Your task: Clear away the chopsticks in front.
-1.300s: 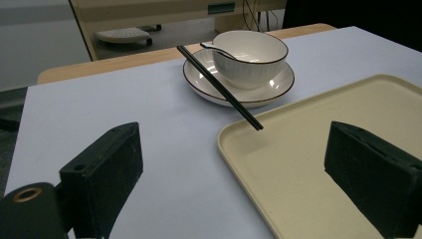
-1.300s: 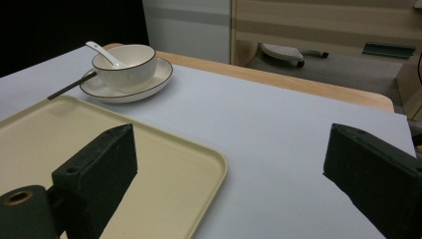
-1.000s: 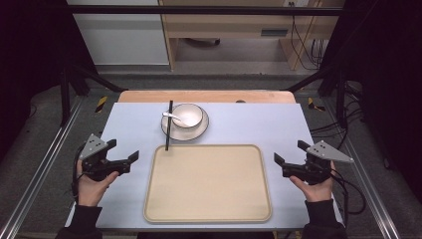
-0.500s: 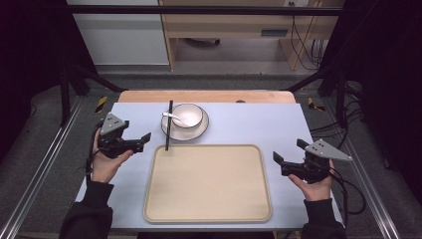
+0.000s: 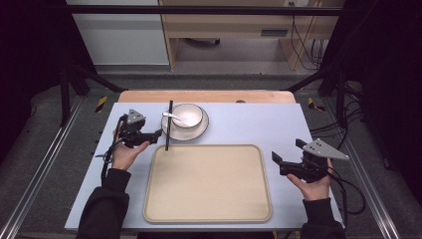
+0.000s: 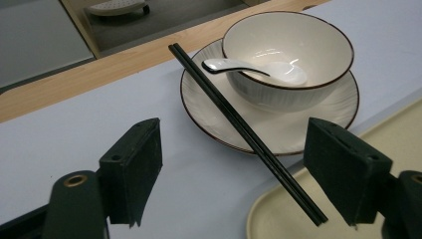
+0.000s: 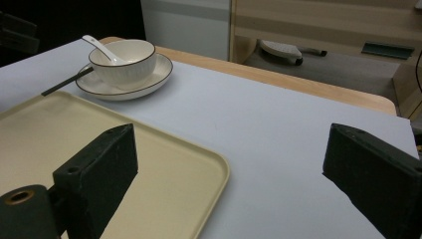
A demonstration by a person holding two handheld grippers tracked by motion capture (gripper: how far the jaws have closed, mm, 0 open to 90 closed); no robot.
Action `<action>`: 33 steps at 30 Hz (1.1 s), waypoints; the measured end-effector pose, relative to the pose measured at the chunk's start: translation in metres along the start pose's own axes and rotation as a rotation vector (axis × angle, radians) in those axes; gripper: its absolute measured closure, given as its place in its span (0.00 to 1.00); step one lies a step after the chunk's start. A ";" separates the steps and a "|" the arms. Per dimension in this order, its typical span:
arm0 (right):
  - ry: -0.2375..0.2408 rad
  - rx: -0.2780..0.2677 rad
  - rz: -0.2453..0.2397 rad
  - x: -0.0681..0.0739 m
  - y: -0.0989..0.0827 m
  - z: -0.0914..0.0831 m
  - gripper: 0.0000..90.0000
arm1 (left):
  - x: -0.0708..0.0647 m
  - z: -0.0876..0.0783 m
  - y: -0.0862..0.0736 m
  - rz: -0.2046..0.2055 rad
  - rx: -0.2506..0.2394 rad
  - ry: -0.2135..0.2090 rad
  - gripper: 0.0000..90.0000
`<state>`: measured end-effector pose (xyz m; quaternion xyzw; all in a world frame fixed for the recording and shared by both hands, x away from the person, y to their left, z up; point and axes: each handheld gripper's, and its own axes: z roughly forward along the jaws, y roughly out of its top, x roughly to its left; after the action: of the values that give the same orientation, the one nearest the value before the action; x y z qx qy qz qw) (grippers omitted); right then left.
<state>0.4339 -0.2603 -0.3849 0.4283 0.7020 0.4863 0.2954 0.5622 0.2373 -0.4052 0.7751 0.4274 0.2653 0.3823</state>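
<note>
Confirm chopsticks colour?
Black, both chopsticks; clearest in the left gripper view, lying across the plate rim.

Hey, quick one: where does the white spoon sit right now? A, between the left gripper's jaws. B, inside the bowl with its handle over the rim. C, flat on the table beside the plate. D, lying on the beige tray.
B: the white spoon rests inside the bowl, its handle sticking out over the rim, while the bowl stands on the plate.
</note>
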 end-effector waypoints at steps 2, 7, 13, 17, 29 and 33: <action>0.001 0.004 -0.001 0.000 0.000 0.001 0.08 | -0.001 0.009 0.002 0.014 0.026 0.008 0.29; 0.004 0.004 0.002 0.000 0.000 0.001 0.08 | -0.004 0.026 0.003 0.030 0.053 0.013 0.38; 0.008 0.011 -0.001 0.002 -0.001 0.003 0.08 | -0.007 0.047 0.000 0.009 0.070 0.010 0.53; 0.009 0.008 -0.002 0.001 -0.001 0.003 0.08 | -0.007 0.052 -0.001 -0.007 0.061 -0.004 0.64; 0.009 0.009 -0.001 0.001 -0.001 0.003 0.08 | -0.007 0.064 -0.005 -0.022 0.086 -0.017 0.81; 0.007 0.008 0.000 0.001 -0.001 0.002 0.08 | -0.010 0.067 -0.005 -0.032 0.084 -0.019 0.87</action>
<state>0.4349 -0.2588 -0.3869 0.4278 0.7050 0.4850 0.2910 0.6046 0.2063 -0.4486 0.7861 0.4466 0.2336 0.3577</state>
